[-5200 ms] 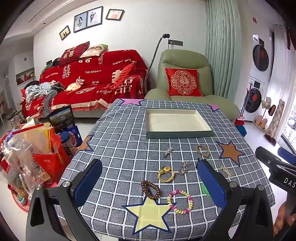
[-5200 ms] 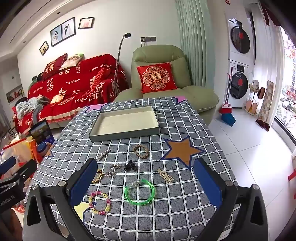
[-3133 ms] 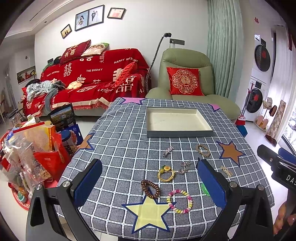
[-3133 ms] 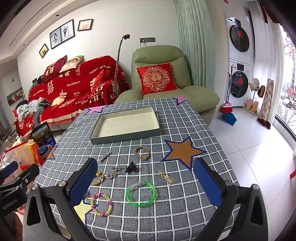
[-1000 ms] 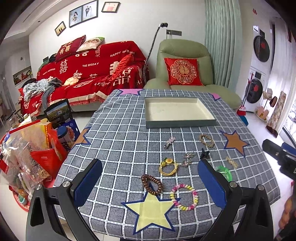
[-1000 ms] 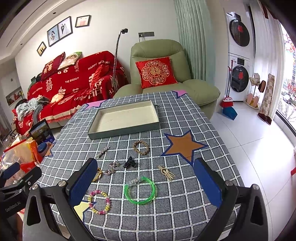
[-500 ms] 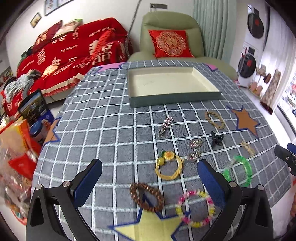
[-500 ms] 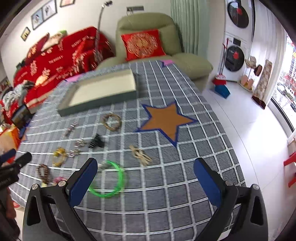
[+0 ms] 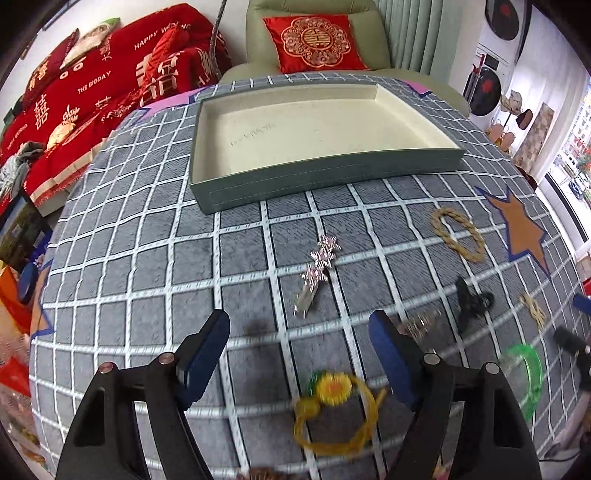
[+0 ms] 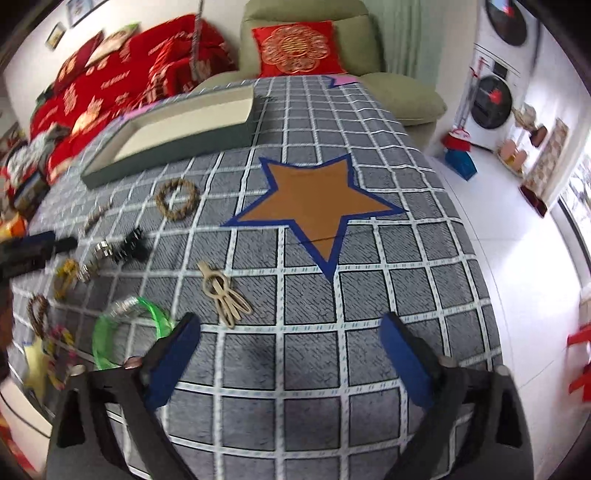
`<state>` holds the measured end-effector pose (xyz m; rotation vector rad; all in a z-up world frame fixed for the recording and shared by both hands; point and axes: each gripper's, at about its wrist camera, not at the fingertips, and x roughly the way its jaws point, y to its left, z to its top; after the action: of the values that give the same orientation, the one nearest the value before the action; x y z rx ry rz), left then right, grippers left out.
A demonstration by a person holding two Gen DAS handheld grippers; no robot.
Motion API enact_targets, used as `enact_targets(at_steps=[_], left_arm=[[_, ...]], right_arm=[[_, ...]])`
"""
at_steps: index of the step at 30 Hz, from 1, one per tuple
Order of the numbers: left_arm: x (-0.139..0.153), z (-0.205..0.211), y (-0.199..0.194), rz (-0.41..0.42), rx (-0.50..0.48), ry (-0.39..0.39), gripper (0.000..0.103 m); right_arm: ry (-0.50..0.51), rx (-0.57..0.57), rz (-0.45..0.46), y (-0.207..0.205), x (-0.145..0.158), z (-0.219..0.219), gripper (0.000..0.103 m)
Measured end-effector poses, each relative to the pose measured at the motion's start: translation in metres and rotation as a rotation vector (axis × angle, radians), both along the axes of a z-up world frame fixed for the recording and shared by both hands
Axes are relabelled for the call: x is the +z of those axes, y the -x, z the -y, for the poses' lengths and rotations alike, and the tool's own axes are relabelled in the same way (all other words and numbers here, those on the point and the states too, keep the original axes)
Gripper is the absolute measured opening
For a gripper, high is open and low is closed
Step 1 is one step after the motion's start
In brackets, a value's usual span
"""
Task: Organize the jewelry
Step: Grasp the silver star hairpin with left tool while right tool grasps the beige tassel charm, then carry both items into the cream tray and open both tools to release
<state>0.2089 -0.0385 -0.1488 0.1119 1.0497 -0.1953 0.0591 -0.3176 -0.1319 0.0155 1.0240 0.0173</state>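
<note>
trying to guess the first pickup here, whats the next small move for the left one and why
Probably ease the left hand-held gripper forward and down over the rhinestone hair clip. Its jaws are open and empty, the clip lies just ahead between them, and the tray beyond holds nothing yet. The right hand-held gripper is also open.

Beyond my table: a green armchair (image 9: 317,22) bearing a red embroidered cushion (image 9: 314,42), a sofa under a red throw (image 9: 96,85), and stacked washing machines (image 10: 498,74) on white floor.
</note>
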Motion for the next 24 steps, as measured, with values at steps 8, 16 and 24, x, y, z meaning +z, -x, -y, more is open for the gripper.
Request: enact_targets(at_steps=[8,16,24], left_arm=[[-0.010,0.011,-0.019,-0.027,-0.027,-0.008,0.083],[-0.010,0.016,-0.025,-0.023,-0.041,0.001,0.077],[-0.005,0.021,-0.019,0.002,-0.082,0.018,0.029]], right_arm=[[0.024,0.122,-0.016,-0.017,-0.013,-0.020,0.076],[0.023,0.194,-0.014,-0.037,-0.012,-0.043,0.055],[0.022,0.213,-0.037,-0.044,-0.009,-0.057,0.021]])
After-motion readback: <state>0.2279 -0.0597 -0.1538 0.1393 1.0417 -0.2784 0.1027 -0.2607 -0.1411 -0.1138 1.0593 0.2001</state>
